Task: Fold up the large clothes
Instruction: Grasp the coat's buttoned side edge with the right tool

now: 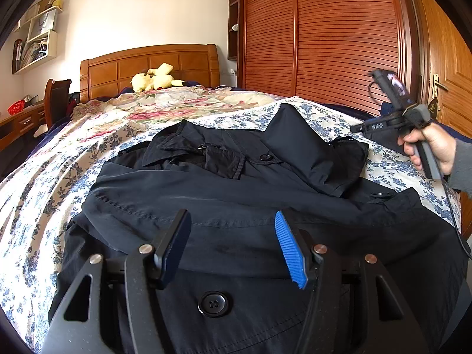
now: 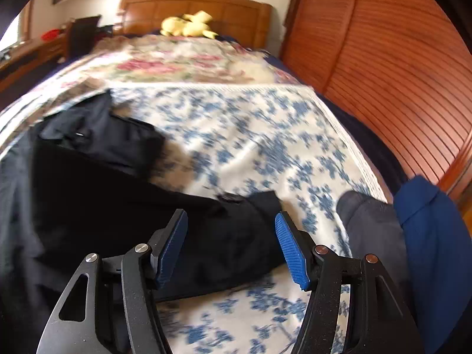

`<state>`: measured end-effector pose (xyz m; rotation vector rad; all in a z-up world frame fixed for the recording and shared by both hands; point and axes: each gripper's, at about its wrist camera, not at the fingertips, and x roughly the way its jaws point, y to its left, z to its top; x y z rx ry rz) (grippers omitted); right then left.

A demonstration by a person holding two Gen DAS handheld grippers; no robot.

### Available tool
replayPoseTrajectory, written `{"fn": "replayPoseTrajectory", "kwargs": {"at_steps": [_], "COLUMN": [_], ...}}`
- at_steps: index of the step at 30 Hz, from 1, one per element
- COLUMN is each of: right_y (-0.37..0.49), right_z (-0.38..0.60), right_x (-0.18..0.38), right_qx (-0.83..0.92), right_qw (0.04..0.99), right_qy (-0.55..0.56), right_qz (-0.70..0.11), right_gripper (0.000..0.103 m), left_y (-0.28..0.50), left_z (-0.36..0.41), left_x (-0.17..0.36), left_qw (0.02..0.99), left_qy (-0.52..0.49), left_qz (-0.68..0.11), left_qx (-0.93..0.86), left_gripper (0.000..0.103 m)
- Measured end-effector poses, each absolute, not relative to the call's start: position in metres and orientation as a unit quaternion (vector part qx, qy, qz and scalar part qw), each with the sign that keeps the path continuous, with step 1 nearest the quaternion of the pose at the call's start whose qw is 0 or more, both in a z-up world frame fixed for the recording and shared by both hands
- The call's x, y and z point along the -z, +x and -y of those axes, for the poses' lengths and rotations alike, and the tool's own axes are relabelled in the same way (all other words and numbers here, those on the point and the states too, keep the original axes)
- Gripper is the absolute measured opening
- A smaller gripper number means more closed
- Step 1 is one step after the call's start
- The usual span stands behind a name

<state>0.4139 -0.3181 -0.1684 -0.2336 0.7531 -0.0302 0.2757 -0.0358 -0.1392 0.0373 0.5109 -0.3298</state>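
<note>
One coat (image 1: 236,183), one plush toy (image 1: 155,81), two grippers (image 1: 233,247)

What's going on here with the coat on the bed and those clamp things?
A person is folding a black coat spread on a bed with a floral cover, using a two-finger gripper in each hand. The left gripper hovers open over the coat near a big button, holding nothing. The right gripper is open too, above the coat's edge, empty. One sleeve already lies folded across the chest.

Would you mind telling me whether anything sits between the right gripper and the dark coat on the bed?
Nothing visible does. The right gripper is open above the dark coat, whose edge lies directly beneath its fingers on the floral bedspread.
</note>
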Motion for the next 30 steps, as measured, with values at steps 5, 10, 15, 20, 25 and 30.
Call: {"fn": "replayPoseTrajectory", "kwargs": {"at_steps": [5,10,15,20,25,30], "right_y": [0.432,0.437,0.436,0.44,0.436,0.427], "right_z": [0.345,0.358,0.357,0.351,0.342,0.332], "right_x": [0.198,0.225,0.23,0.238,0.241,0.225], "right_qx": [0.037,0.043,0.045,0.041,0.028,0.016], "right_qw": [0.907,0.89,0.887,0.884,0.883,0.885], "right_qy": [-0.093,-0.076,-0.086,-0.104,-0.125,-0.123], "right_qz": [-0.409,-0.448,-0.451,-0.454,-0.451,-0.449], "right_gripper": [0.064,0.064,0.066,0.061,0.019,0.007], "left_y": [0.276,0.276,0.276,0.276,0.277,0.273], "left_z": [0.036,0.036,0.036,0.036,0.034,0.024], "left_x": [0.139,0.139,0.139,0.139,0.138,0.133], "left_qw": [0.954,0.954,0.954,0.953,0.953,0.953], "left_qy": [0.019,0.019,0.019,0.02,0.02,0.022], "left_qz": [-0.252,-0.252,-0.252,-0.254,-0.257,-0.262], "left_qx": [0.162,0.162,0.162,0.162,0.16,0.148], "left_gripper": [0.059,0.059,0.059,0.059,0.059,0.059]}}
